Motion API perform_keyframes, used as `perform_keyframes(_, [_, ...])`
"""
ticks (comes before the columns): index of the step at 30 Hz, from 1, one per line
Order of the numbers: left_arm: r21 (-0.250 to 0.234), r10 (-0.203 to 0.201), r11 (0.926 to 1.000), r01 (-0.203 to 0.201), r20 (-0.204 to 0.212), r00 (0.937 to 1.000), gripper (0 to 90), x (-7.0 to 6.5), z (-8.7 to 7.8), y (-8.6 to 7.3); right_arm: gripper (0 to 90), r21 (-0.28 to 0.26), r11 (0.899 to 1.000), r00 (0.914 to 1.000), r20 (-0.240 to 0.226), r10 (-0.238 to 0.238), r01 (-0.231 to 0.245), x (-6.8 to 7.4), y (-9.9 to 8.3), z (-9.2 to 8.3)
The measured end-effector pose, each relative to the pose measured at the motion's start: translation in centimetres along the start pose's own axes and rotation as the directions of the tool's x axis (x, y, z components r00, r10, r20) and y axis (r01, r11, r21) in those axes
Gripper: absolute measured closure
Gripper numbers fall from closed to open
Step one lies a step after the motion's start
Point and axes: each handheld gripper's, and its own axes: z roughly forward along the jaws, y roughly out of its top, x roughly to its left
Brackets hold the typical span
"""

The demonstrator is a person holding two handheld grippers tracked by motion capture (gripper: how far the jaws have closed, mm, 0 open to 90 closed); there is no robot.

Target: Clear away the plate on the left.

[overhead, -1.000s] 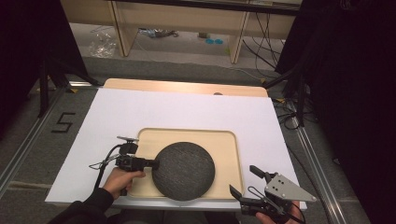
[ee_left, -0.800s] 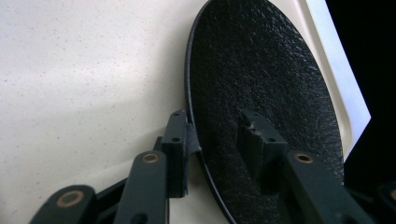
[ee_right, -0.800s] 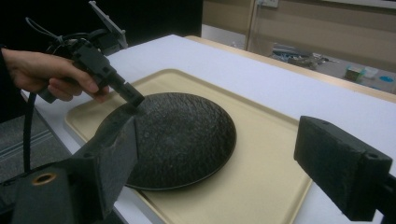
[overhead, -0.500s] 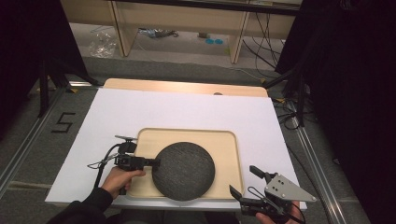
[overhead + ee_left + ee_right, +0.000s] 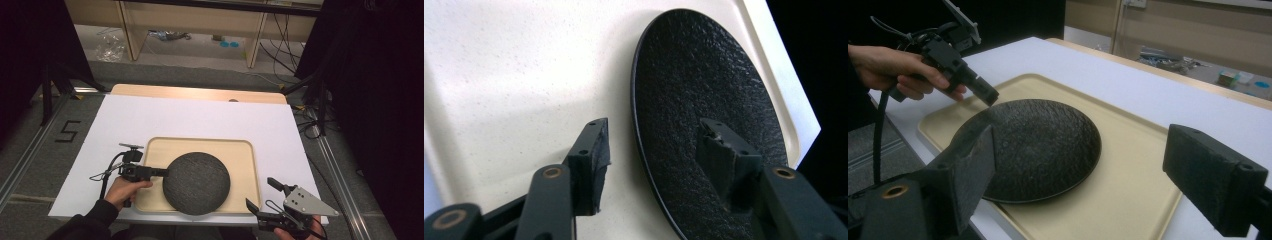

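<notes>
- The black textured plate (image 5: pixel 196 183) lay flat in the beige tray (image 5: pixel 243 150), filling the tray's near half, with its near edge reaching the tray's rim at 6 o'clock.
- The tray sat on the white surface (image 5: pixel 175 117), toward the surface's near edge, slightly right of centre.
- The left tongs (image 5: pixel 165 172) were held level by the person's left hand (image 5: pixel 125 189) at the plate's 9 o'clock side, pointing toward 3 o'clock.
- In the left gripper view, the left tongs (image 5: pixel 664 152) straddled the plate's (image 5: pixel 704 100) rim: 1 pad over the tray floor (image 5: pixel 524 75), the other over the plate's dark face.
- The jaws of the left tongs had just been opening; they stood about half apart, with the rim between them but no pad pressing on it, so nothing was gripped.
- The right tongs (image 5: pixel 260 194) hovered off the tray's corner at about 5 o'clock, in the person's right hand (image 5: pixel 295 232), with the grey 3-cornered plate on top.
- In the right gripper view, the right tongs (image 5: pixel 1083 165) gaped wide and held nothing; the plate (image 5: pixel 1038 145) and tray (image 5: pixel 1128 200) lay beyond them.
- That same view showed the left hand (image 5: pixel 903 70) gripping the left tongs' body at the plate's far rim, around 11 o'clock in the picture.
</notes>
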Motion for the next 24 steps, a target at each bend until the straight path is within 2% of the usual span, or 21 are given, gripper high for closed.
perform_keyframes(3, [0.008, 0.001, 1.0000, -0.001, -0.017, 0.9998, 38.9, 0.0, -0.3, 0.2, 15.2, 0.001, 1.000, 1.0000, 0.000, -0.001, 0.001, 0.0, 0.0, 0.0])
perform_keyframes(5, [0.013, 0.035, 0.9993, -0.035, -0.042, 0.9985, 37.1, -0.1, -0.4, 0.3, 15.2, 0.001, 1.000, 1.0000, 0.000, -0.002, 0.002, 0.0, 0.0, 0.0])
perform_keyframes(7, [0.010, 0.067, 0.9977, -0.066, -0.048, 0.9966, 36.0, -0.4, -0.7, 0.5, 15.2, 0.008, 1.000, 0.9999, -0.007, 0.008, -0.008, 0.1, 0.0, 0.0])
perform_keyframes(11, [-0.024, 0.077, 0.9966, -0.079, -0.061, 0.9952, 33.4, -0.7, -1.0, 0.5, 15.2, 0.001, 1.000, 1.0000, -0.001, -0.003, 0.003, 0.0, 0.0, 0.0])
perform_keyframes(15, [-0.031, 0.093, 0.9950, -0.095, -0.057, 0.9940, 31.2, -0.8, -1.2, 0.6, 15.2, 0.012, 1.000, 1.0000, -0.002, 0.002, -0.002, 0.0, 0.0, -0.1])
perform_keyframes(16, [-0.045, 0.088, 0.9949, -0.090, -0.056, 0.9946, 30.8, -0.9, -1.3, 0.6, 15.2, 0.001, 1.000, 1.0000, 0.000, -0.002, 0.002, 0.0, 0.0, 0.0])
perform_keyframes(19, [-0.061, 0.114, 0.9912, -0.117, -0.057, 0.9919, 29.1, -1.2, -1.6, 0.7, 15.2, 0.012, 1.000, 1.0000, -0.001, -0.001, 0.001, 0.0, 0.0, -0.1])
perform_keyframes(24, [-0.099, 0.146, 0.9840, -0.148, -0.033, 0.9888, 26.3, -1.5, -2.2, 0.8, 15.2, 0.012, 1.000, 1.0000, 0.001, -0.002, 0.002, 0.0, 0.0, -0.1])
